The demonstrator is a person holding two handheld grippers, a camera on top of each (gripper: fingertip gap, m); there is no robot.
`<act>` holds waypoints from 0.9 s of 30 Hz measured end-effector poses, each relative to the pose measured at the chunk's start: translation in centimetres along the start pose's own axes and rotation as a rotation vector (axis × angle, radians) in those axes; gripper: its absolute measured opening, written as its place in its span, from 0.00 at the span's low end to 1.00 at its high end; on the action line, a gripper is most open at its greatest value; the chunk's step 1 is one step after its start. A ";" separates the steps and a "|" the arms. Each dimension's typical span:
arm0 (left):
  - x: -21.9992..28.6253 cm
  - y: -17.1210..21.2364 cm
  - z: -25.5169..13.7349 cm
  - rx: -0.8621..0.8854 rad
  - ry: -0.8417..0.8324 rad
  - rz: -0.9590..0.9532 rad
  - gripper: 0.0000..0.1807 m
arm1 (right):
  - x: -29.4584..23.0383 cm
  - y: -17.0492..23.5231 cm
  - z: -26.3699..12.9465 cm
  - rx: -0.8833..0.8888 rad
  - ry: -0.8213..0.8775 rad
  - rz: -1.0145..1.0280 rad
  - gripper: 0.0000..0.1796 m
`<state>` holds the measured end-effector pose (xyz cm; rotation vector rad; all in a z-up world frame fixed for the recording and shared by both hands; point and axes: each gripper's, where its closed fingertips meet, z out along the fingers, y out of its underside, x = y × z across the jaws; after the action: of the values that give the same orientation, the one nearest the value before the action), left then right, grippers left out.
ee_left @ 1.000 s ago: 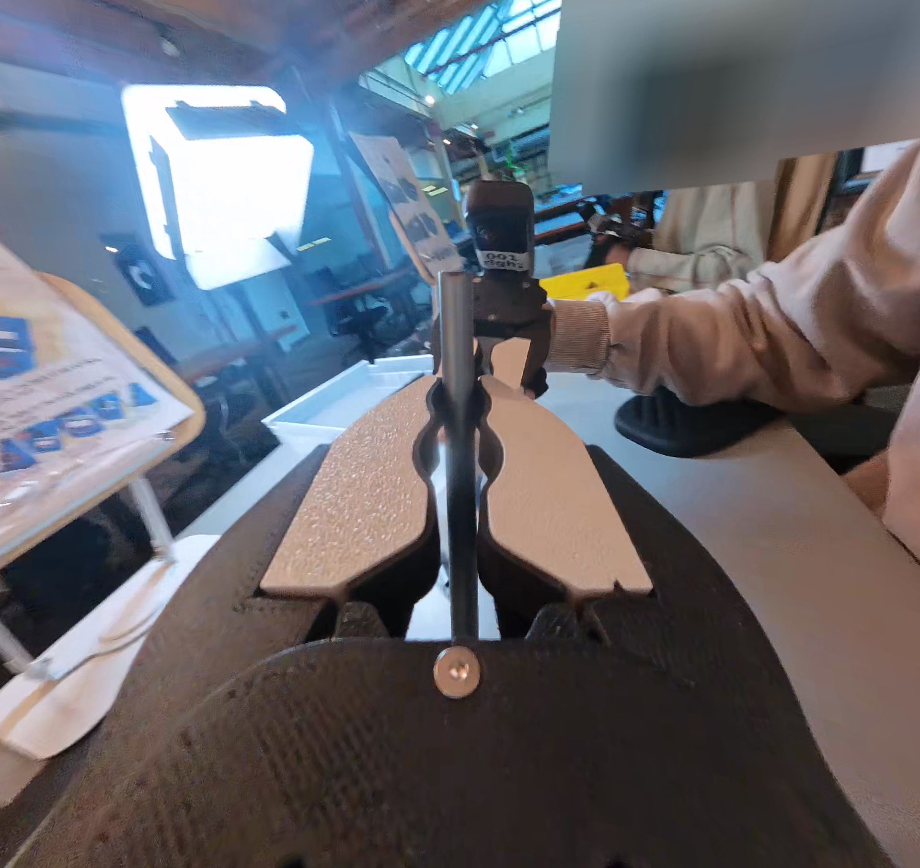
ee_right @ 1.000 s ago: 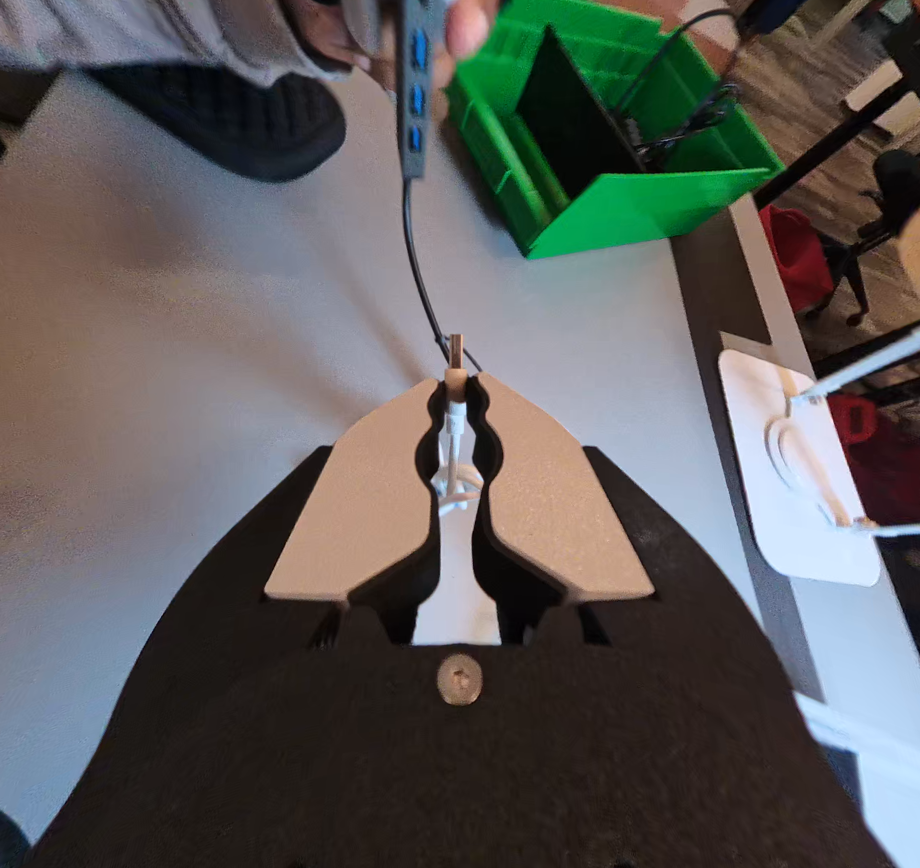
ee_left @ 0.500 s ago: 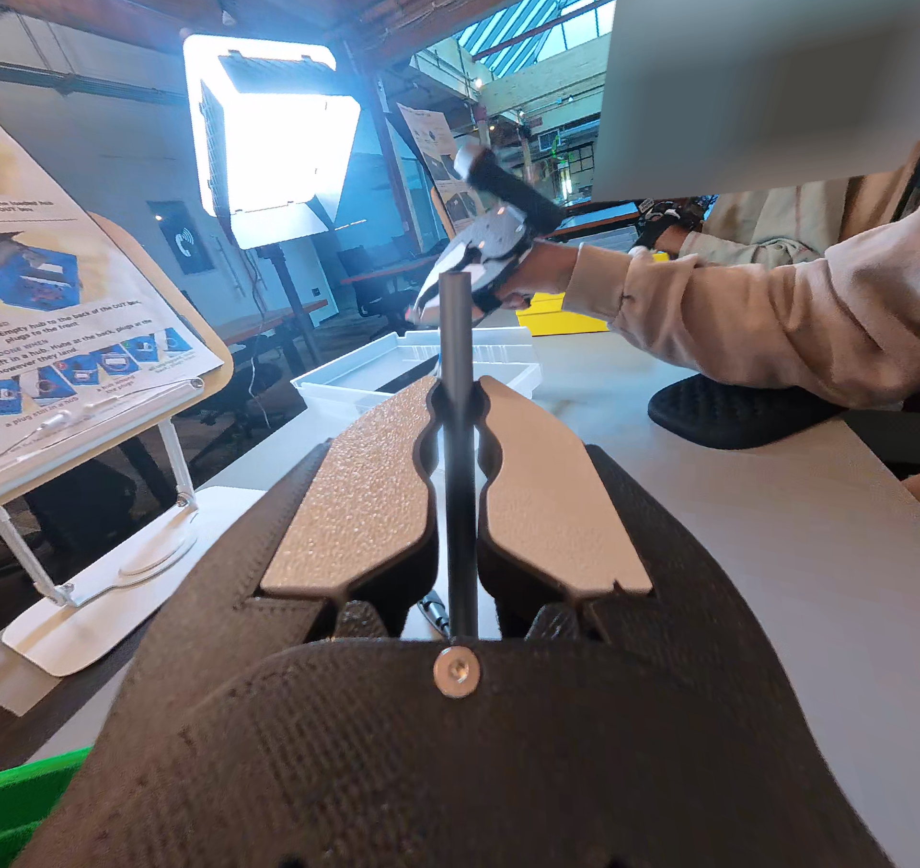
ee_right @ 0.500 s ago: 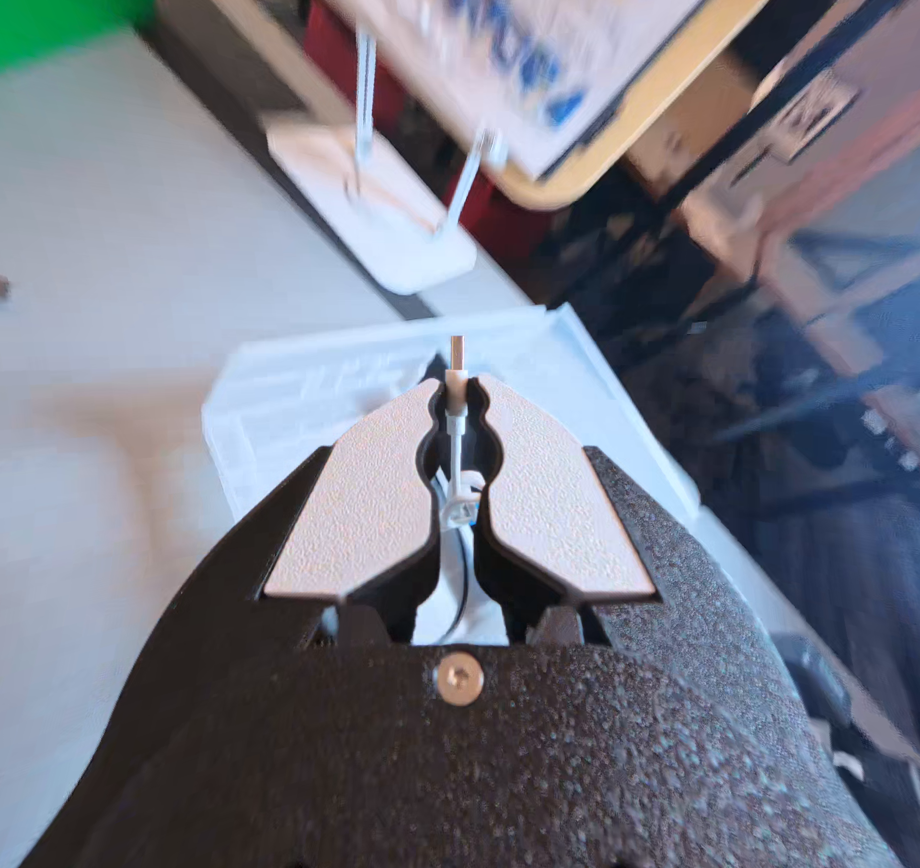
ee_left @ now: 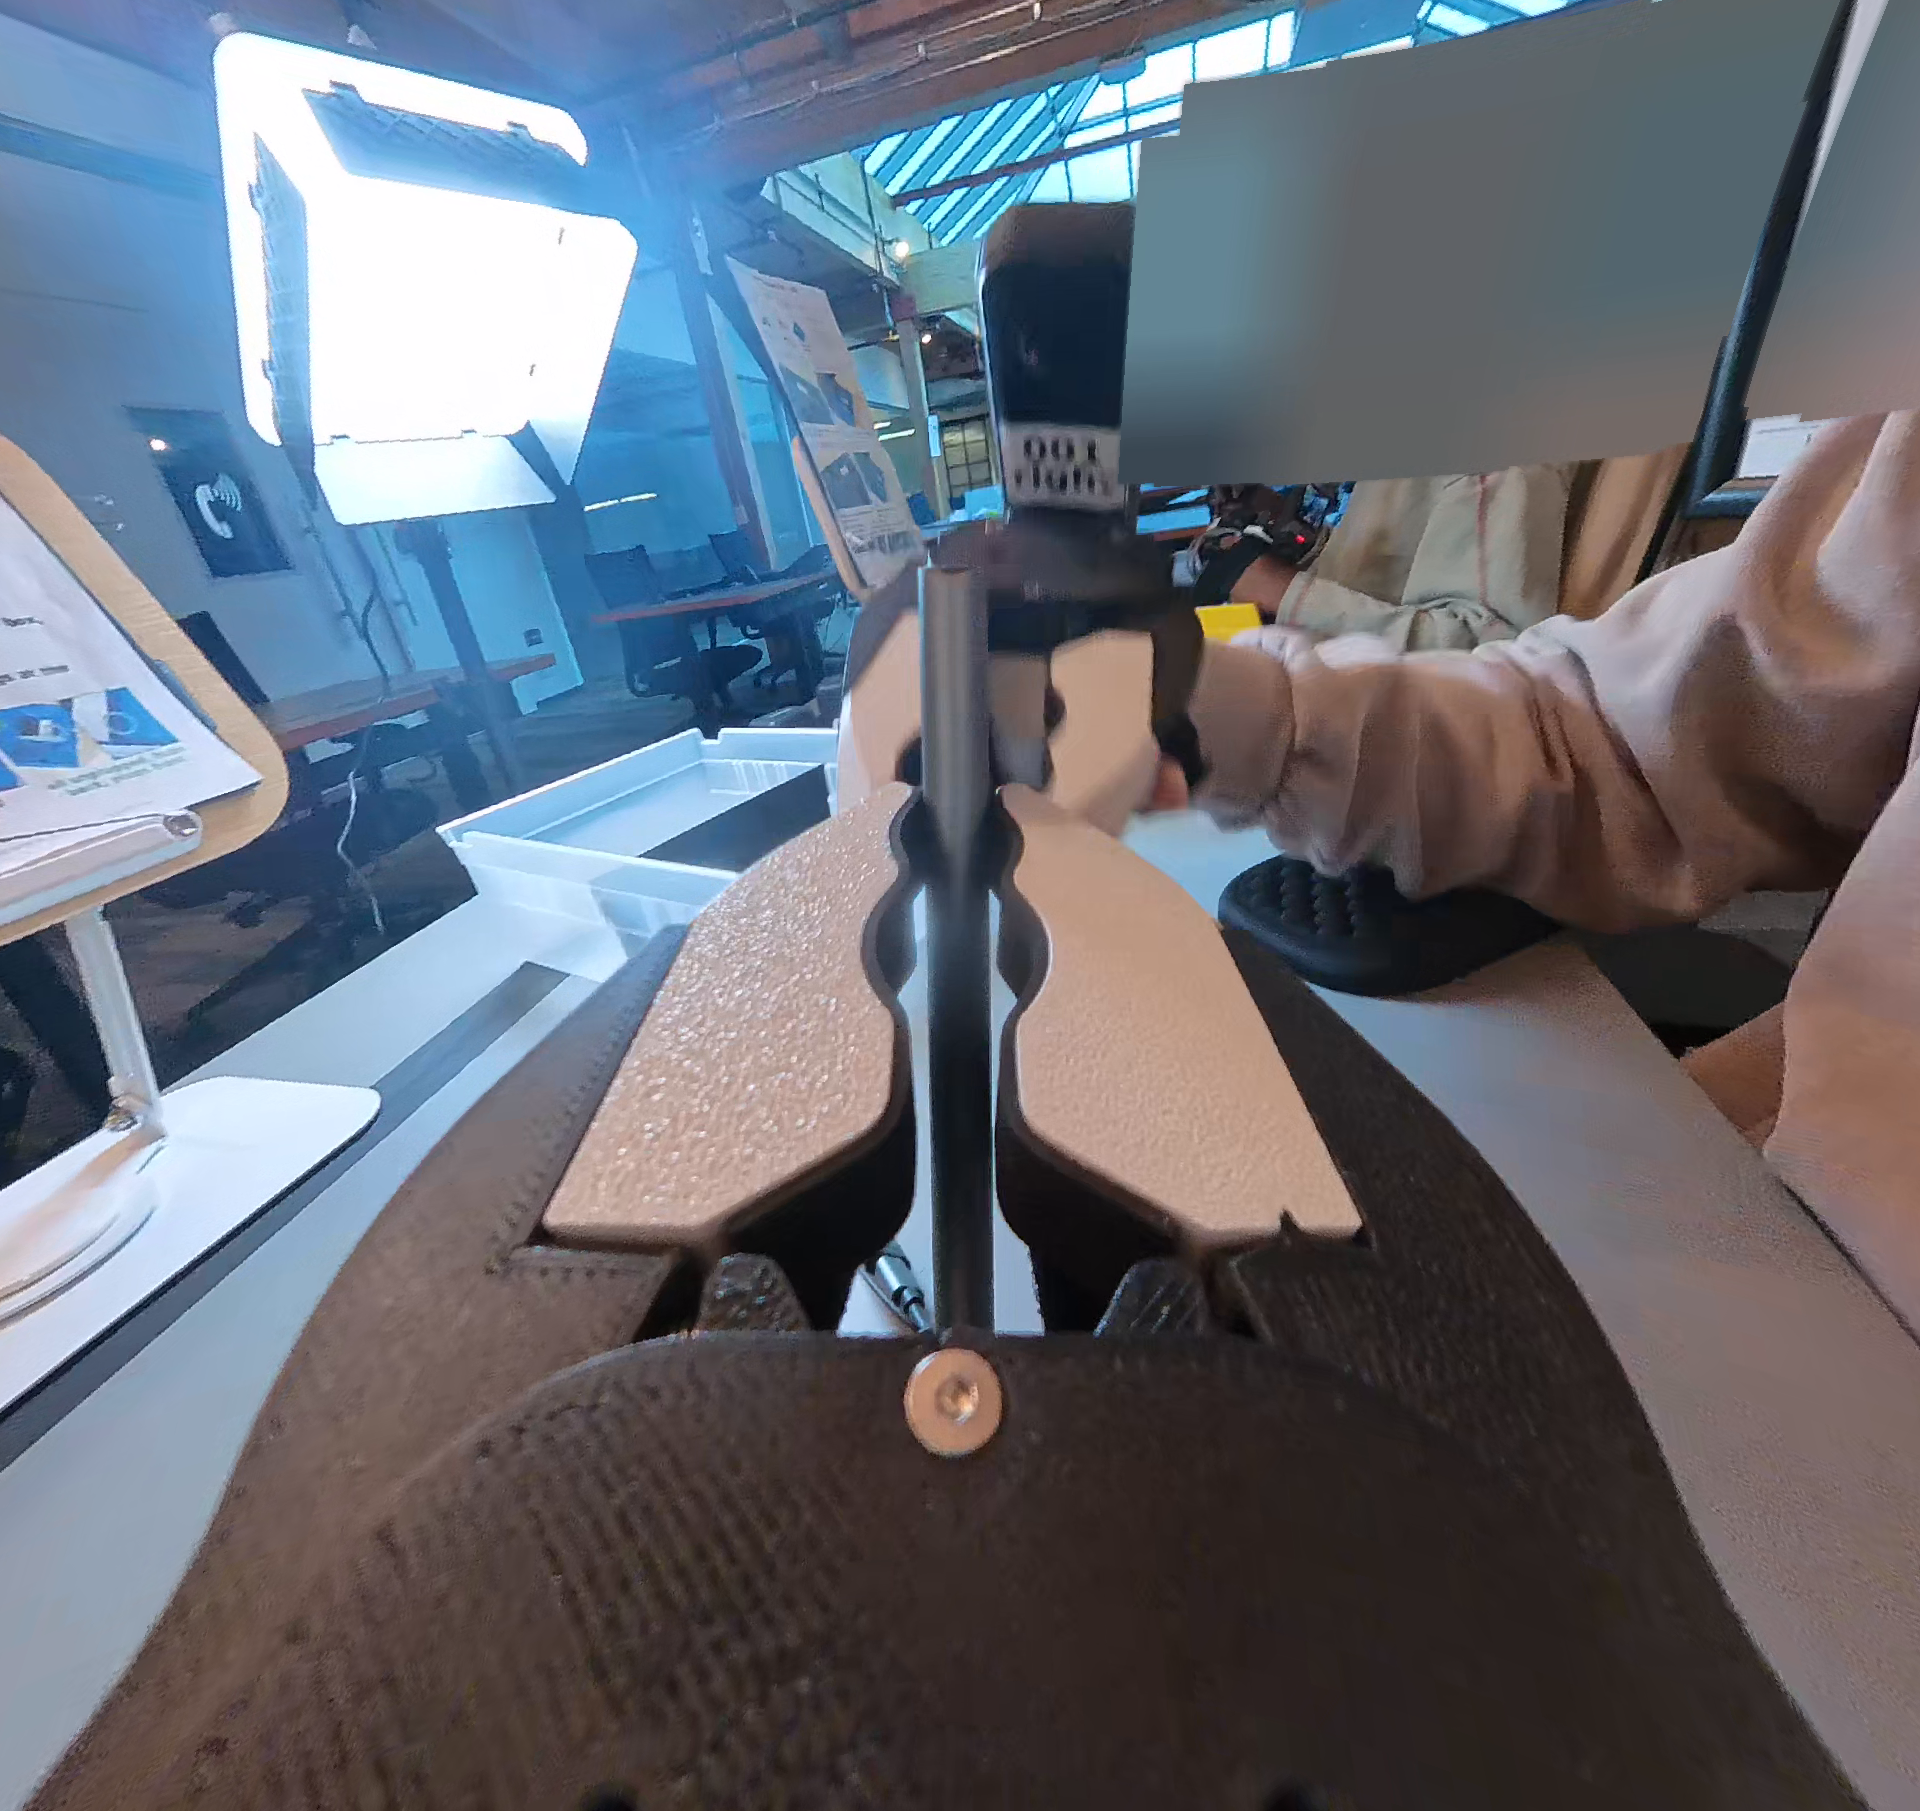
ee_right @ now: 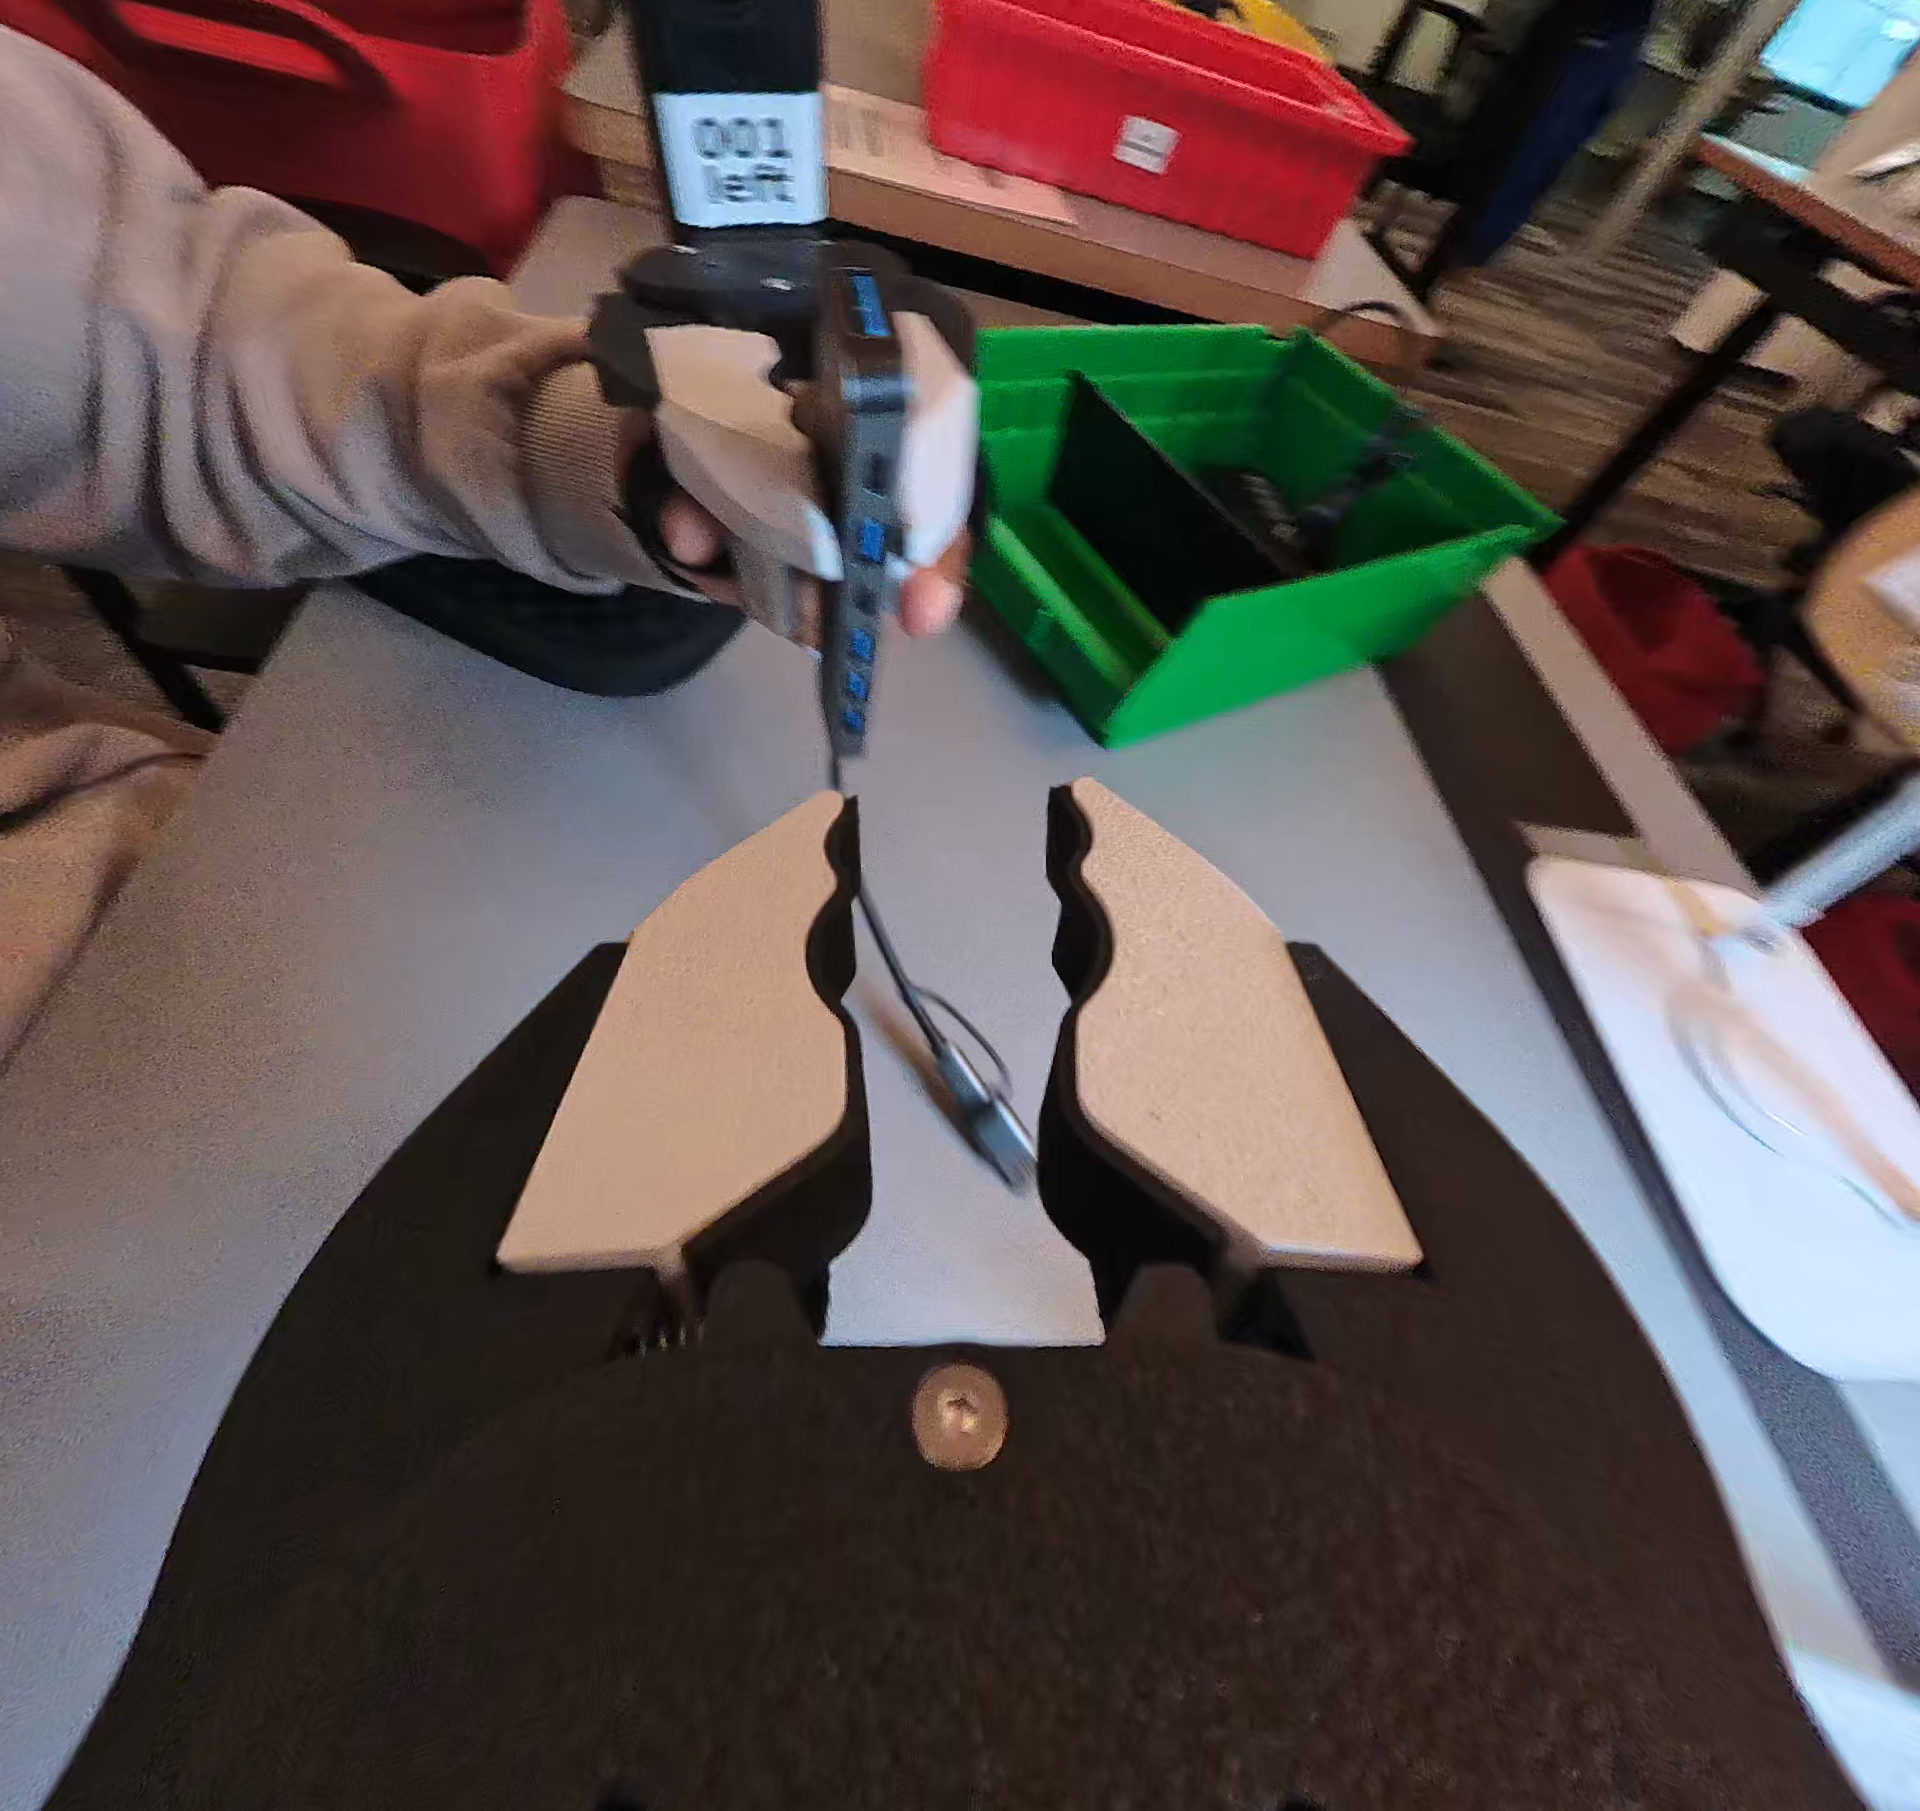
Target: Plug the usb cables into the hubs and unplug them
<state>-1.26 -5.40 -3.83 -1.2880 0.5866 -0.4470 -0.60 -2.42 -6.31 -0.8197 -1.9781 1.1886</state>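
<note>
My left gripper (ee_left: 956,811) is shut on a slim grey USB hub (ee_left: 956,982), held edge-on and pointing forward above the table. In the right wrist view the hub (ee_right: 860,681) shows blue ports and sits between the left gripper's fingers (ee_right: 940,452). Its dark cable (ee_right: 883,940) hangs down to a plug (ee_right: 987,1117) lying on the grey table (ee_right: 416,878). My right gripper (ee_right: 951,811) is open and empty, facing the hub's lower end from a short way off. It also shows in the left wrist view (ee_left: 1023,774). No white USB cable is in view.
A green bin (ee_right: 1247,660) stands behind and right of the hub, with red bins (ee_right: 1122,78) farther back. A white tray (ee_left: 623,826) and a document stand (ee_left: 125,1138) sit at the table's edge. A black wrist pad (ee_left: 1371,930) lies under the person's sleeve. Left tips to right tips: about 5 cm.
My right gripper, shut on a white USB cable, swung over the white tray, then came back to face the hub, now open and empty. The left gripper stayed shut on the hub.
</note>
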 end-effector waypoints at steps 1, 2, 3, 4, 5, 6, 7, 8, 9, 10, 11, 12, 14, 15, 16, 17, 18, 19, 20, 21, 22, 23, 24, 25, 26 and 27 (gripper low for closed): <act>0.3 -0.1 0.2 0.012 0.007 -0.003 0.06 | -1.3 0.0 1.9 0.008 -0.033 0.002 0.19; 0.5 -0.3 0.3 0.024 0.014 -0.010 0.06 | -2.1 0.0 3.7 0.030 -0.039 0.004 0.19; 0.8 -0.4 0.4 0.032 0.022 -0.015 0.06 | -2.7 -0.2 5.2 0.064 -0.034 0.007 0.19; 0.9 -0.6 0.4 0.044 0.024 -0.016 0.06 | -3.1 -0.4 6.2 0.098 -0.024 0.014 0.16; 0.8 -0.9 0.2 0.055 0.021 -0.016 0.06 | -3.2 -0.3 6.8 0.117 -0.018 0.021 0.11; 0.7 -1.2 0.0 0.067 0.013 -0.022 0.09 | -3.3 -0.4 6.7 0.141 -0.026 0.021 0.08; 0.2 -1.6 -0.2 0.083 -0.014 -0.025 0.10 | -2.9 -0.5 6.3 0.136 -0.016 0.025 0.06; -0.3 -2.1 -0.5 0.101 -0.046 -0.017 0.10 | -2.2 -0.6 5.6 0.127 -0.001 0.021 0.06; -0.8 -2.7 -1.0 0.118 -0.072 -0.006 0.09 | -1.6 -1.0 4.7 0.125 0.009 0.019 0.06; -1.4 -3.1 -1.5 0.130 -0.100 0.001 0.10 | -0.5 -1.5 3.4 0.122 0.042 0.017 0.06; -2.1 -3.3 -2.0 0.128 -0.129 0.006 0.10 | 1.1 -2.3 1.9 0.119 0.104 0.005 0.06; -2.7 -3.1 -2.3 0.113 -0.150 0.010 0.10 | 2.7 -2.9 0.1 0.097 0.162 -0.019 0.06; -3.6 -2.0 -2.6 0.064 -0.177 0.003 0.10 | 6.7 -4.4 -4.0 0.044 0.310 -0.076 0.06; -3.8 -1.2 -2.6 0.039 -0.185 -0.009 0.10 | 8.9 -5.0 -6.1 0.009 0.385 -0.108 0.06; -4.0 -0.4 -2.5 0.013 -0.187 -0.023 0.10 | 11.2 -5.2 -8.1 -0.039 0.452 -0.138 0.06; -4.0 0.3 -2.3 -0.013 -0.185 -0.034 0.09 | 13.6 -5.1 -10.0 -0.091 0.510 -0.154 0.06; -4.0 1.0 -2.1 -0.039 -0.184 -0.038 0.08 | 16.0 -4.6 -11.6 -0.132 0.554 -0.165 0.06; -3.9 1.5 -1.9 -0.064 -0.184 -0.035 0.06 | 18.1 -4.0 -12.9 -0.159 0.578 -0.173 0.06; -3.7 1.9 -1.7 -0.083 -0.176 -0.028 0.04 | 20.0 -3.1 -13.9 -0.173 0.590 -0.167 0.06; -3.6 2.2 -1.5 -0.097 -0.170 -0.023 0.03 | 21.8 -1.9 -14.7 -0.187 0.605 -0.154 0.06; -3.4 2.4 -1.4 -0.106 -0.169 -0.017 0.03 | 23.5 -0.5 -15.4 -0.207 0.623 -0.140 0.06; -3.3 2.5 -1.4 -0.112 -0.168 -0.010 0.02 | 25.0 1.1 -15.8 -0.226 0.640 -0.130 0.06; -3.3 2.7 -1.3 -0.118 -0.168 -0.007 0.02 | 26.3 2.7 -16.1 -0.237 0.656 -0.111 0.06; -3.3 2.8 -1.3 -0.124 -0.170 -0.006 0.02 | 27.4 4.3 -16.1 -0.244 0.662 -0.080 0.06; -3.4 3.0 -1.3 -0.129 -0.173 -0.007 0.01 | 28.3 5.9 -15.9 -0.254 0.656 -0.041 0.06; -3.4 3.2 -1.4 -0.134 -0.176 -0.008 0.01 | 29.0 7.5 -15.7 -0.270 0.654 -0.009 0.06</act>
<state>-4.83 -3.61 -6.65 -1.4419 0.4694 -0.3013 -3.24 30.87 -0.96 -1.1568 -1.5946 0.5404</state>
